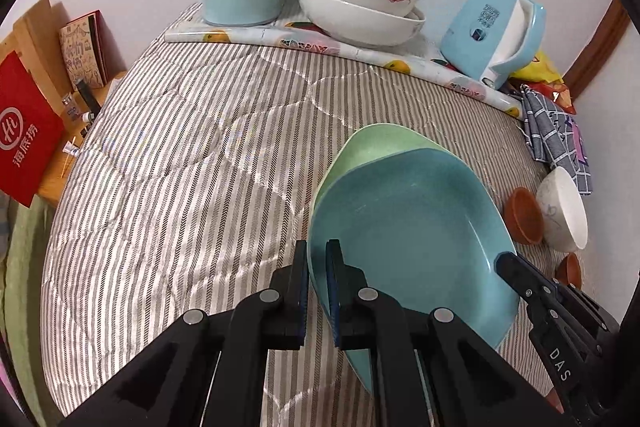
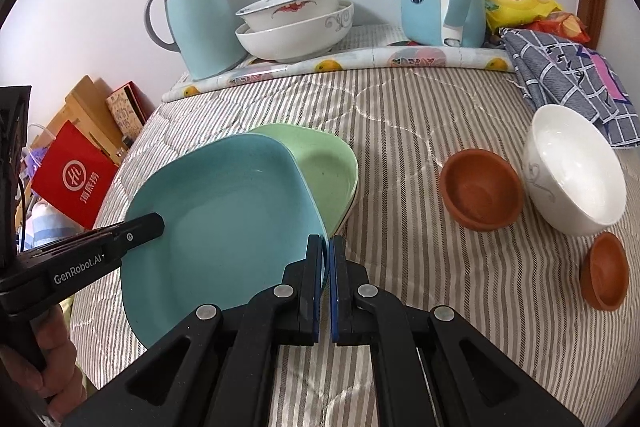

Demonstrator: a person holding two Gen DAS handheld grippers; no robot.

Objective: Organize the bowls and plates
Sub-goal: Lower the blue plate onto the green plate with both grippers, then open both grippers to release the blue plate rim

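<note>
We hold the blue plate (image 2: 224, 227) by opposite rims: our left gripper (image 1: 318, 291) is clenched on one edge, our right gripper (image 2: 326, 287) clamps the other. It sits tilted over the green plate (image 2: 328, 167), hiding most of it; whether the two touch we cannot tell. Both lie mid-bed on the striped quilt (image 2: 400, 131). Near the bed's right edge stand a white bowl (image 2: 572, 171) and two brown bowls (image 2: 480, 191), the smaller one partly cut off in the left view.

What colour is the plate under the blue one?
Light green, clearest in the right wrist view.
</note>
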